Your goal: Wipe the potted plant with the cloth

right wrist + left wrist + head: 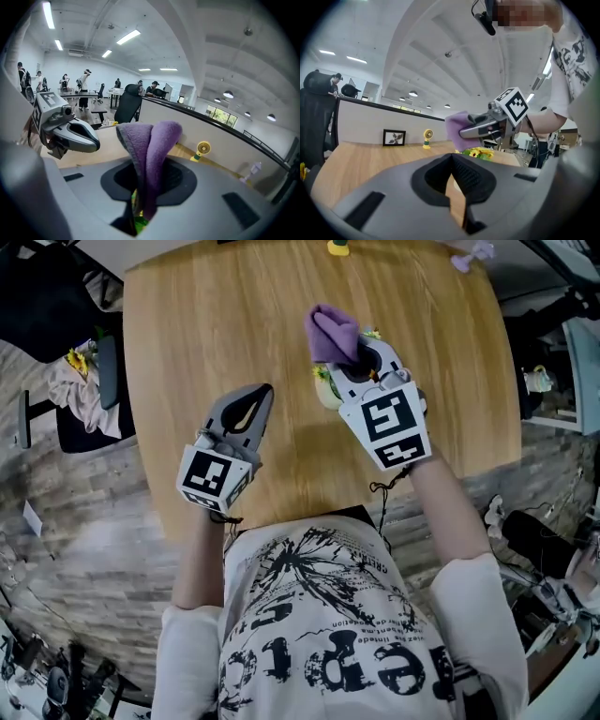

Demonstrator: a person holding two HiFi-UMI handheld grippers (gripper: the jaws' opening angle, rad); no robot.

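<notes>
Potted plant [324, 388] on the wooden table [206, 324], right of centre, yellow blooms and green leaves showing, mostly hidden under the right gripper [349, 360] in the head view. Just above it, purple cloth [332, 332], folded, clamped between the right tongs and sticking up past their tips. Cannot tell whether touching the blooms or just clear of them. Right forearm reaching forward from the body, wrist tilting the tool down toward the plant, marker cube facing up. To the left and apart from the plant, left gripper [260, 397], tongs pressed together on nothing, pointing nearly level across the table, tips angled toward the right tool. Left arm bent close to the torso. At the table's far edge, small yellow fan [337, 247] and framed picture [394, 137].
</notes>
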